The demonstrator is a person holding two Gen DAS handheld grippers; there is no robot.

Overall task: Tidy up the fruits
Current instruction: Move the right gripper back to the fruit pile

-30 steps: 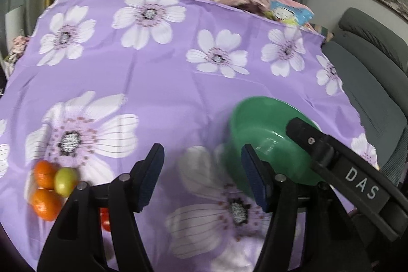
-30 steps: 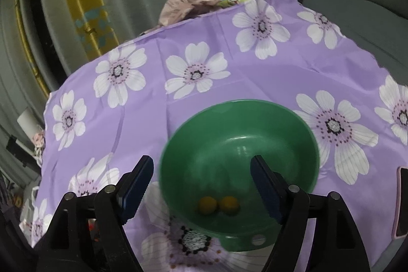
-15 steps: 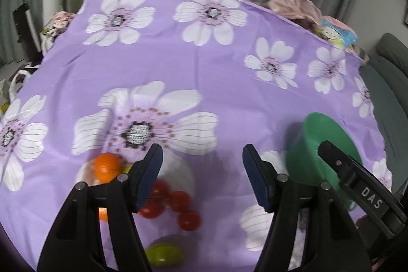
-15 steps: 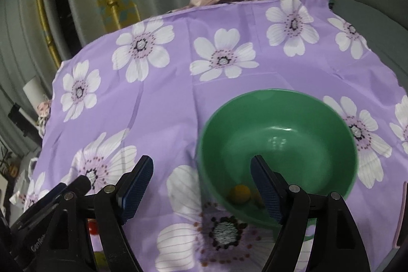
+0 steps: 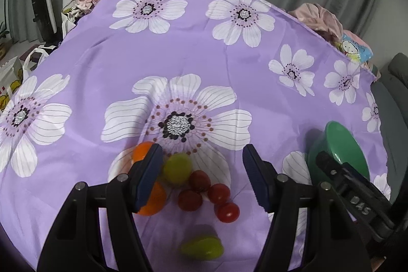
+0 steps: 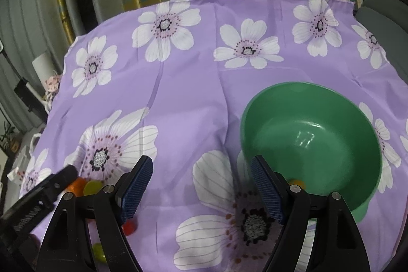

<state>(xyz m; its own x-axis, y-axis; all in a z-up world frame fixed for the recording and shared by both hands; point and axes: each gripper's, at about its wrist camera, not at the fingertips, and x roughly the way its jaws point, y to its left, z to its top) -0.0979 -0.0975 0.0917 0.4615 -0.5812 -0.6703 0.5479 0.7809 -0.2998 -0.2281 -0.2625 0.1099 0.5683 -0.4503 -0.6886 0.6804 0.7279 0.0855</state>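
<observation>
A: Left wrist view first. What's changed from half a second ago?

B: The left gripper [image 5: 202,162] has swung further over the fruit pile; its fingers are spread wide with nothing between the pads. The round yellow-green fruit [image 5: 177,168] and the cluster of small red tomatoes [image 5: 207,191] now sit between the fingers rather than below the left one. One orange tangerine [image 5: 142,150] peeks out beyond the left fingertip, and a second tangerine [image 5: 153,198] is partly hidden behind that finger. A blurred green fruit [image 5: 202,247] lies nearer the camera, between the finger bases.

A: And the bowl?

B: The green plastic bowl [image 5: 344,144] is well right of the right finger, partly blocked by the other black gripper's body.

A: Right wrist view?

B: The right gripper [image 6: 201,185] is also spread and empty. The bowl [image 6: 313,144] has slid rightward, now beyond the right finger, which hides most of a small yellow-orange fruit [image 6: 295,182] inside it. The purple flowered tablecloth [image 6: 193,98] fills the gap between the fingers.
</observation>
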